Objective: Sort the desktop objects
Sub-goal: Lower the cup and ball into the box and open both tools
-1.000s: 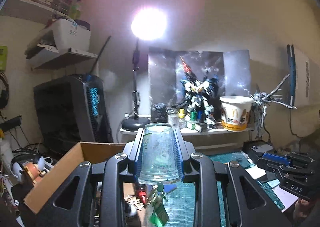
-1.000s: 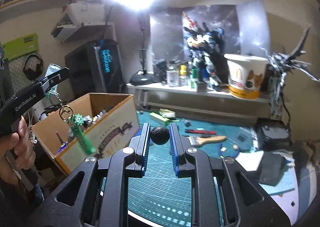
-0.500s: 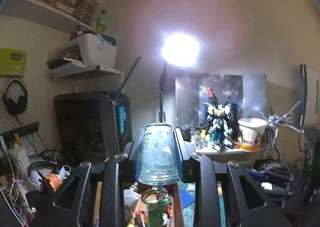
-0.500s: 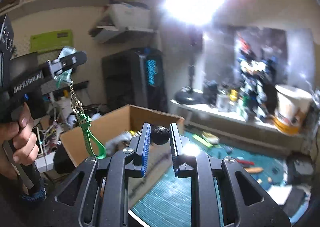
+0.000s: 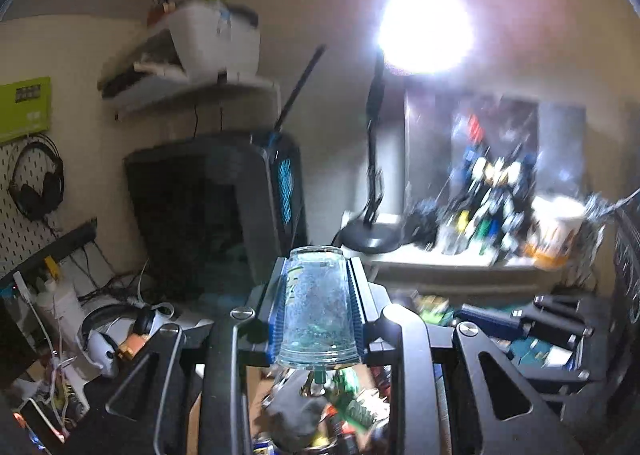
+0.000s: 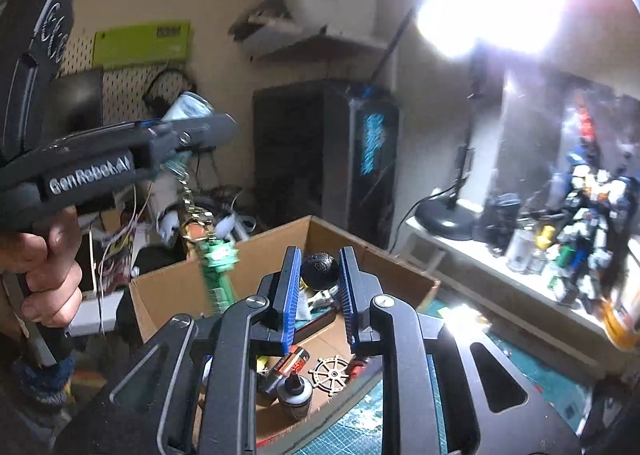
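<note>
My left gripper [image 5: 318,287] is shut on a clear, glittery cup-shaped keychain charm [image 5: 316,323]. A chain and a green strap [image 5: 352,399] hang from the charm. In the right wrist view the left gripper [image 6: 200,135] is at the left, held by a hand [image 6: 44,267]. There the green strap [image 6: 218,259] dangles over the far left wall of the cardboard box [image 6: 180,287]. My right gripper [image 6: 320,261] is shut on a small black ball [image 6: 318,275], above the open box.
The box holds a wooden ship's wheel [image 6: 334,369], a black bottle [image 6: 294,391] and other small items. A black computer case [image 6: 320,159] stands behind it. A shelf [image 6: 500,275] with a lamp and model robot lies to the right. A green cutting mat [image 6: 540,379] lies below.
Both grippers have swung left from above the cutting mat to the cardboard box, still holding the charm and the ball. The green strap now hangs at the box's far left wall.
</note>
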A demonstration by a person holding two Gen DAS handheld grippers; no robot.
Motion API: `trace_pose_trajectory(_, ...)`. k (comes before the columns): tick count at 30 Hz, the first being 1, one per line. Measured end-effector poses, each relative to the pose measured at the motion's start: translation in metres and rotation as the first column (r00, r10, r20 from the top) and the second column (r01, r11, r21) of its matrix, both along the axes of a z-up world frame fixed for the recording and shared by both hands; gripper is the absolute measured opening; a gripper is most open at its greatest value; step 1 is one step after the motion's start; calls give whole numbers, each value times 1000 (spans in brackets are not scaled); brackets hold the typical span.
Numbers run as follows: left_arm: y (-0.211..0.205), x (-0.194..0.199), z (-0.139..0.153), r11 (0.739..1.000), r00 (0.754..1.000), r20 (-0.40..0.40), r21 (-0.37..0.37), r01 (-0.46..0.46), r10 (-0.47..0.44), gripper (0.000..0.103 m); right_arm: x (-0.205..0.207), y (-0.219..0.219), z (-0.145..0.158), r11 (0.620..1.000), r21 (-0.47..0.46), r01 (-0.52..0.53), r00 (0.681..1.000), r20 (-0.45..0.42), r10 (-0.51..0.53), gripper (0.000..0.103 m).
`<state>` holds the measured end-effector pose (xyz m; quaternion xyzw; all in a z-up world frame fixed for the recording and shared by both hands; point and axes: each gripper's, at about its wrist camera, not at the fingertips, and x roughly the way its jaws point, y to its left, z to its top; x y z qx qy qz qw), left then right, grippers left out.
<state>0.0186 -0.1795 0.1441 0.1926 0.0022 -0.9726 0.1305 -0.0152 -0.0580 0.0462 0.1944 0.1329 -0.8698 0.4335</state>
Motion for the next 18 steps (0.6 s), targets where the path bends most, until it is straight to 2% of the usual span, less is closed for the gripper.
trace_pose_trajectory(4,-16,-37,-38,1000,990,141,-21,-9,12,28,-31,-32,-27,996,72,-43,995,95,36,18)
trace_pose_trajectory(7,-33,-64,-74,999,964,265,11,-31,27,28,-51,-52,-55,990,125,-66,983,177,43,18)
trace_pose_trajectory(9,-43,-79,-95,999,939,344,27,-45,33,28,-60,-61,-70,985,152,-78,974,220,44,18)
trace_pose_trajectory(12,-54,-98,-122,995,887,462,84,-47,3,28,-75,-75,-93,969,223,-105,959,282,39,18)
trace_pose_trajectory(16,-63,-111,-146,987,825,564,150,-59,-37,28,-87,-88,-115,938,330,-109,954,301,5,18)
trace_pose_trajectory(18,-61,-116,-153,986,796,601,164,-39,-69,28,-92,-90,-120,930,347,-118,945,326,-2,18)
